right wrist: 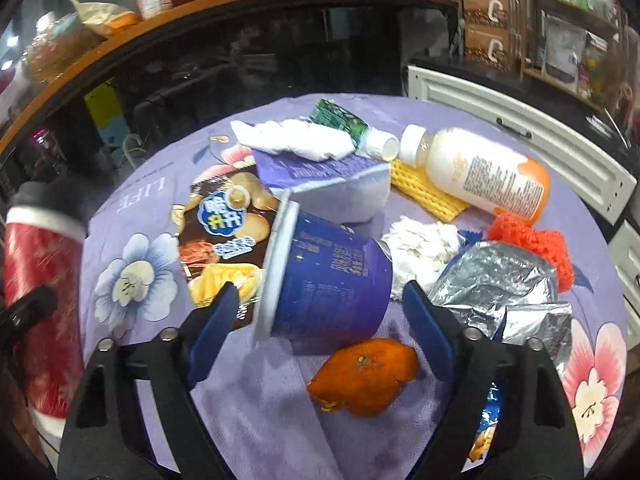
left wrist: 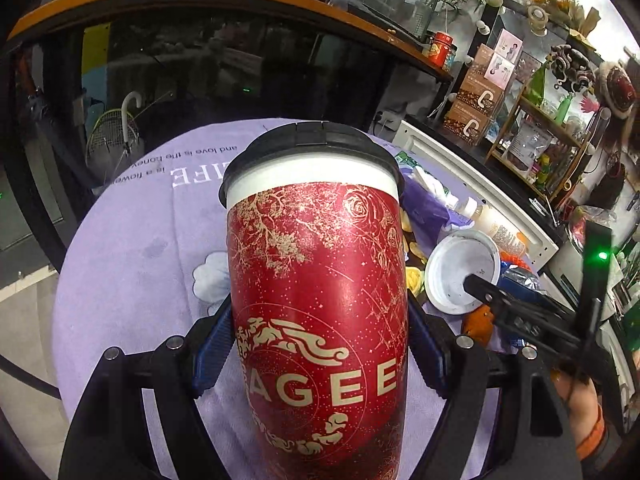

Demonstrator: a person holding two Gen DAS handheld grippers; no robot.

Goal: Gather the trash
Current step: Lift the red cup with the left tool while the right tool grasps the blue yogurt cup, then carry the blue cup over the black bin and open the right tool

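My left gripper (left wrist: 320, 344) is shut on a tall red paper cup (left wrist: 316, 300) with a black lid, held above the purple tablecloth (left wrist: 132, 240). The cup also shows at the left of the right wrist view (right wrist: 40, 272). My right gripper (right wrist: 320, 312) is open, its blue pads on either side of a blue tub (right wrist: 328, 276) lying on its side; the pads do not touch it. Orange peel (right wrist: 364, 376) lies just below the tub. In the left wrist view the right gripper's finger (left wrist: 504, 300) reaches at the tub's white rim (left wrist: 460, 268).
Around the tub lie a snack wrapper (right wrist: 224, 232), crumpled tissues (right wrist: 420, 248), silver foil bags (right wrist: 504, 292), an orange-capped bottle (right wrist: 480, 168), a green bottle (right wrist: 352, 124), a yellow cloth (right wrist: 424, 192) and a red sponge (right wrist: 536, 240). A white cabinet (right wrist: 520, 140) stands behind the table.
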